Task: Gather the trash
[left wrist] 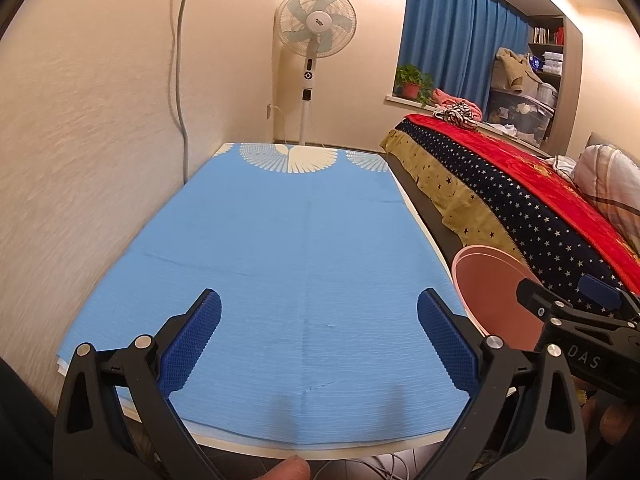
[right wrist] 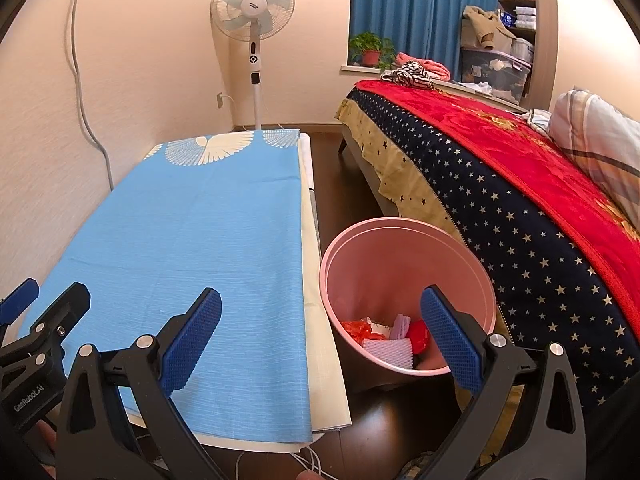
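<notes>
A pink bin (right wrist: 404, 256) stands on the dark floor between the table and the bed. Inside it lie red wrappers (right wrist: 360, 330), white foam netting (right wrist: 390, 348) and a red lump (right wrist: 418, 334). The bin's rim (left wrist: 486, 280) shows at the right of the left wrist view. My left gripper (left wrist: 319, 336) is open over the blue cloth (left wrist: 280, 248) with nothing between its fingers. My right gripper (right wrist: 320, 338) is open too, spanning the table's right edge and the bin. In the left wrist view the right gripper's fingers (left wrist: 536, 294) appear at the right, beside the bin.
The cloth-covered table (right wrist: 320, 380) runs along the left wall. A bed (right wrist: 520, 200) with a starry and red blanket fills the right. A standing fan (right wrist: 254, 8) is in the far corner. Cables (right wrist: 312, 458) hang below the table's front edge.
</notes>
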The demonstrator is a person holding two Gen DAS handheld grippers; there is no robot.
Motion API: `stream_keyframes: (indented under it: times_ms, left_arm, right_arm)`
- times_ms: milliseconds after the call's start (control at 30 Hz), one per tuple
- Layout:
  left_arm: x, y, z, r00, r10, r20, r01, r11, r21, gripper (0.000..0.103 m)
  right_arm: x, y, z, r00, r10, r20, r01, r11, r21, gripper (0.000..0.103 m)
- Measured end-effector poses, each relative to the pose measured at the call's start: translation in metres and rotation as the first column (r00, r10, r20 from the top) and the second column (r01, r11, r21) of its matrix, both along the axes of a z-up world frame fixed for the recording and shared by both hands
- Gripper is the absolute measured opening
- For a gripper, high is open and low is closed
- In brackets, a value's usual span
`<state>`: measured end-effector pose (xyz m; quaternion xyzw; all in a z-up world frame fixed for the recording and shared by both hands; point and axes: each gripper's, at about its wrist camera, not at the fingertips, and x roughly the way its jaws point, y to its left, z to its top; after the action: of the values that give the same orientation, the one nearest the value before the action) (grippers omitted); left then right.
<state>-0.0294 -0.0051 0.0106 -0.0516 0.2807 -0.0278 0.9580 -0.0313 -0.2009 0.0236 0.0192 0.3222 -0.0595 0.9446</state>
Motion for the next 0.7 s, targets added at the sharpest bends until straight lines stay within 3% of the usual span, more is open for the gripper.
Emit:
stream_keyframes:
  times_ms: [700]
  left_arm:
    - [-0.0005, 0.0019, -0.0009, 1.0, -0.001, -0.008, 0.001, 1.0, -0.002, 0.095]
  right_arm:
    - [-0.0021, -0.0002, -0.0033, 1.0, 0.005, -0.008, -0.005, 1.0, 0.0, 0.098]
